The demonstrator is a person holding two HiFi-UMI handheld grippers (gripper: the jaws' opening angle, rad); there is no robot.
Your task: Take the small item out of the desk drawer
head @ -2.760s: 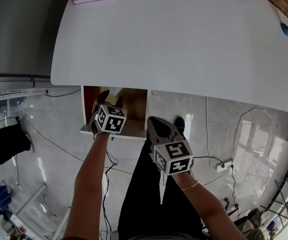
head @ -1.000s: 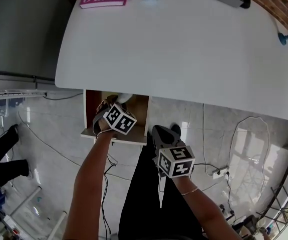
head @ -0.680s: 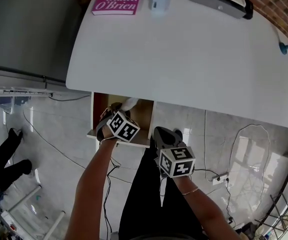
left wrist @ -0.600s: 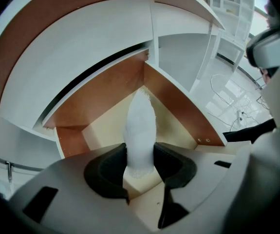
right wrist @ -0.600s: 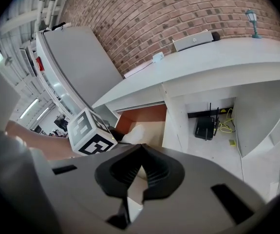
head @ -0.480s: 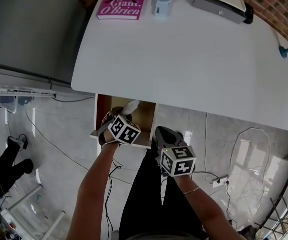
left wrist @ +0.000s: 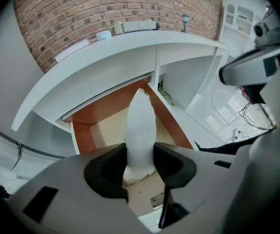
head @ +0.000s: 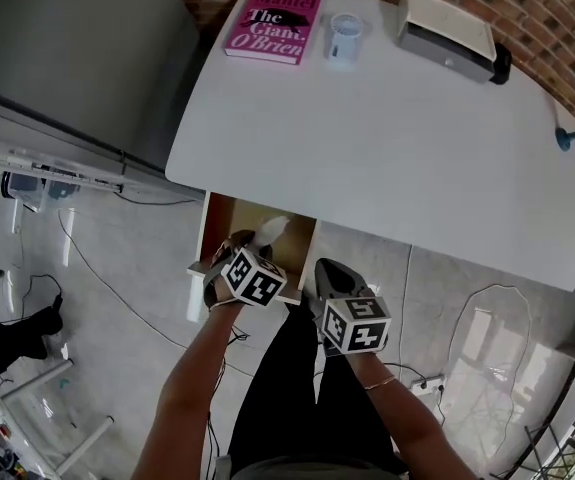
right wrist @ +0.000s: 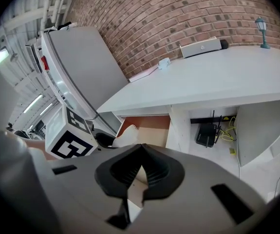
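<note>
1. White and tapered, the small item (left wrist: 140, 126) stands upright between the jaws of our left hand-held gripper (left wrist: 140, 162). The dark pads press on its lower end from both sides and stand fairly wide apart around it.
2. We see the item over the open drawer (left wrist: 101, 113), whose orange-brown walls and pale floor show behind it. Its tip points toward 12 o'clock, at the underside of the counter (left wrist: 105, 57).
3. In the head view the drawer juts from the counter's 6 o'clock edge, near its left end. Our left hand-held gripper sits over the drawer's front half, and the item's white tip shows at 1 o'clock of the marker cube.
4. Our right hand-held gripper (right wrist: 139, 169) holds nothing, and its jaws meet at the tips. It hangs just outside the drawer, at 3 o'clock of the left one and apart from it.
5. On the counter top a pink book (head: 274, 23) lies at 11 o'clock, with a clear cup (head: 346, 38) just at its 3 o'clock. A grey box (head: 447, 33) sits at 1 o'clock by the brick wall (head: 552, 23), and a small blue lamp (head: 570, 136) stands at the 3 o'clock edge.
</note>
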